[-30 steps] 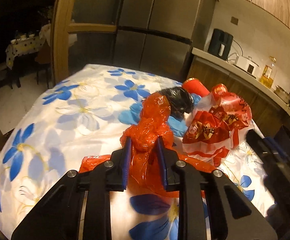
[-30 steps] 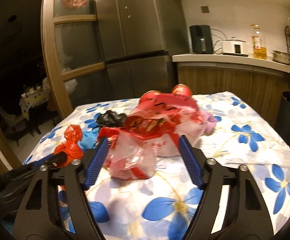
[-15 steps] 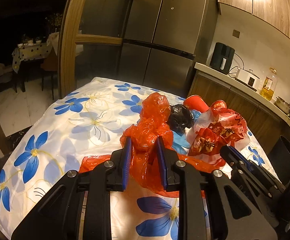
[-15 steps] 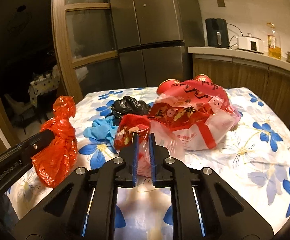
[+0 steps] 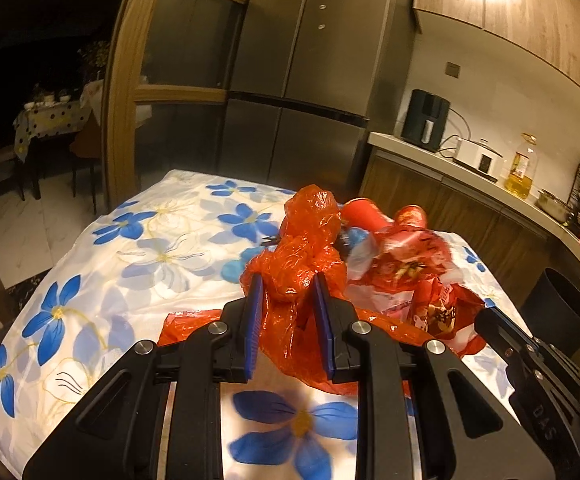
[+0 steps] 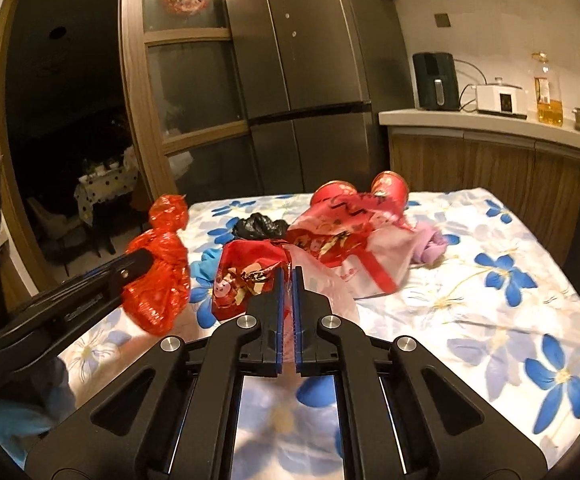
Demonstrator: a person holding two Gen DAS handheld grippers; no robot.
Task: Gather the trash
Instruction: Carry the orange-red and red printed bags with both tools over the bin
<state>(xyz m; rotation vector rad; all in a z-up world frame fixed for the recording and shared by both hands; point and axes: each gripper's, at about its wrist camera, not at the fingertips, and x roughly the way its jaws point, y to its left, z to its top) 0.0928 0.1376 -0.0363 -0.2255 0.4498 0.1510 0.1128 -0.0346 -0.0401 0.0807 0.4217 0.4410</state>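
Note:
My left gripper is shut on an orange plastic bag and holds it lifted over the flowered tablecloth; the bag also shows in the right wrist view. My right gripper is shut on the edge of a red and white printed plastic bag, which shows in the left wrist view too. A crumpled black bag, a blue scrap and a purple scrap lie around it.
Two red cups stand behind the printed bag. A dark bin stands at the table's right side. A fridge and a counter with appliances are behind. A doorway opens at left.
The right gripper closed on the printed bag's edge and pulled it up. The left gripper raised the orange bag higher off the cloth.

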